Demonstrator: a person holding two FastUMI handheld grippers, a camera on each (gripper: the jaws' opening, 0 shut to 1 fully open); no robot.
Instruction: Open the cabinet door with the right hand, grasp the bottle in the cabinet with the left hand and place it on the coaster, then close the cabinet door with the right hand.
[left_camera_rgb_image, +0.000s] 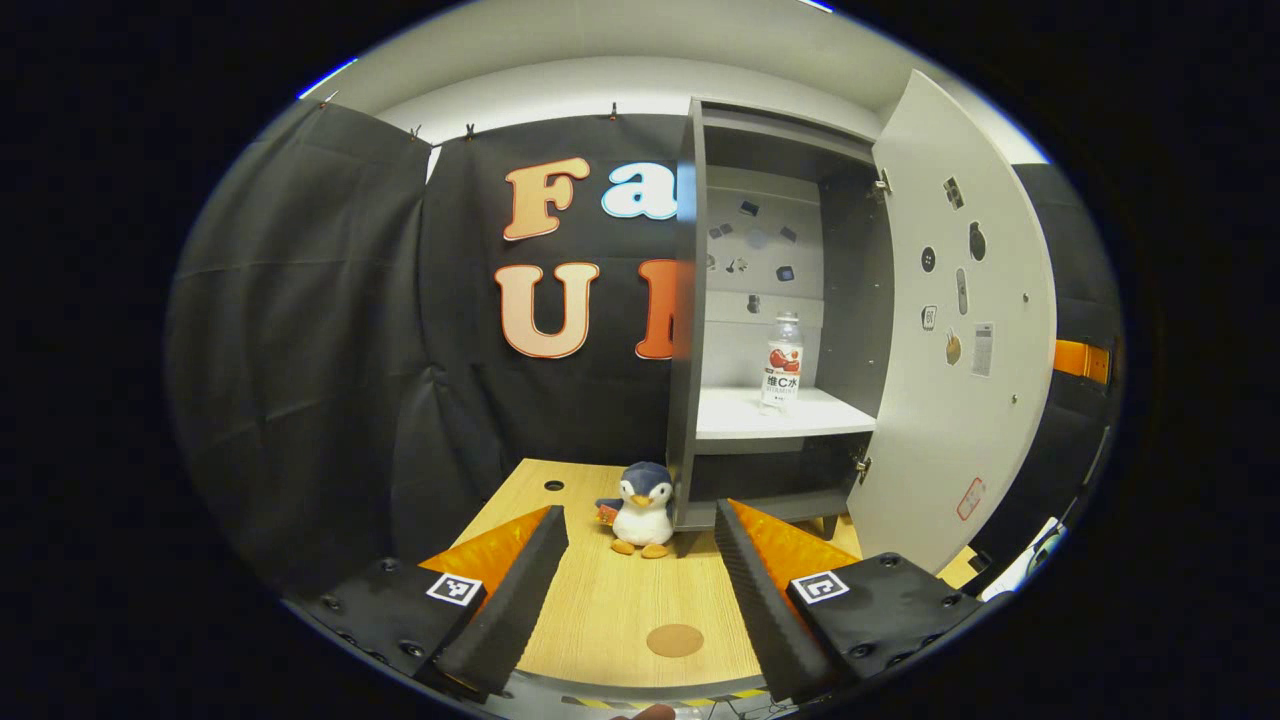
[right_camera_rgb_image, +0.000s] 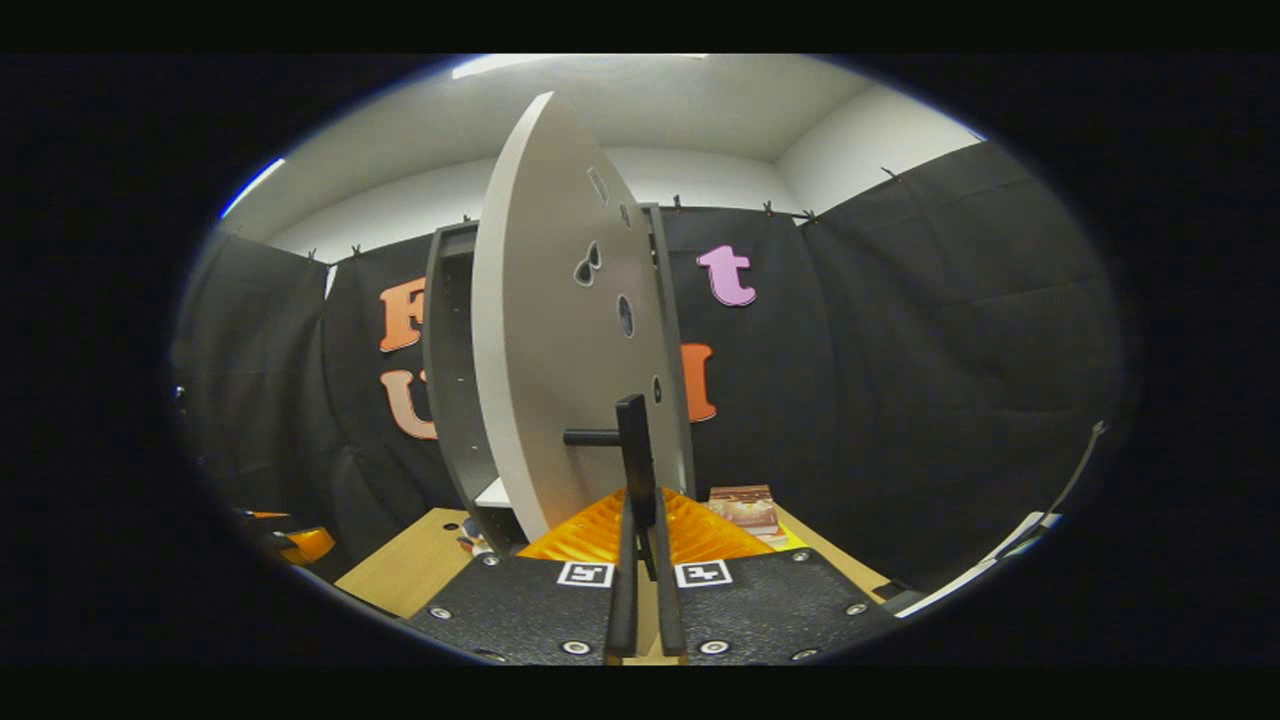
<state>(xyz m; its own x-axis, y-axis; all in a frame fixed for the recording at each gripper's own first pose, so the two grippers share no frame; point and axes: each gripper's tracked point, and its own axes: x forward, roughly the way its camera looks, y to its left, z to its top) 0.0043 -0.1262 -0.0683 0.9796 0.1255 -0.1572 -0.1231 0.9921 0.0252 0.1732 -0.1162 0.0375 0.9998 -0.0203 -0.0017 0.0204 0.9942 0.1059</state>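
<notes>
Your right gripper (right_camera_rgb_image: 643, 540) clamps the door handle (right_camera_rgb_image: 634, 450); the cabinet door (left_camera_rgb_image: 950, 330) stands open. Your left gripper (left_camera_rgb_image: 640, 560) is spread, the bottle (left_camera_rgb_image: 782, 362) ahead on the shelf (left_camera_rgb_image: 740, 412), the coaster (left_camera_rgb_image: 675, 640) below between its fingers.

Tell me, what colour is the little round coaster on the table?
Brown, like cork. The coaster shows best in the left gripper view, lying on the pale wooden table.

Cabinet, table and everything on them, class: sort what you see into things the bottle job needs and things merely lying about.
Needed for the job:
cabinet door, swung open
door handle
bottle, upright on the cabinet shelf
coaster on the table
left gripper, open
right gripper, shut on the door handle

Lying about:
penguin toy beside the cabinet
book
</notes>
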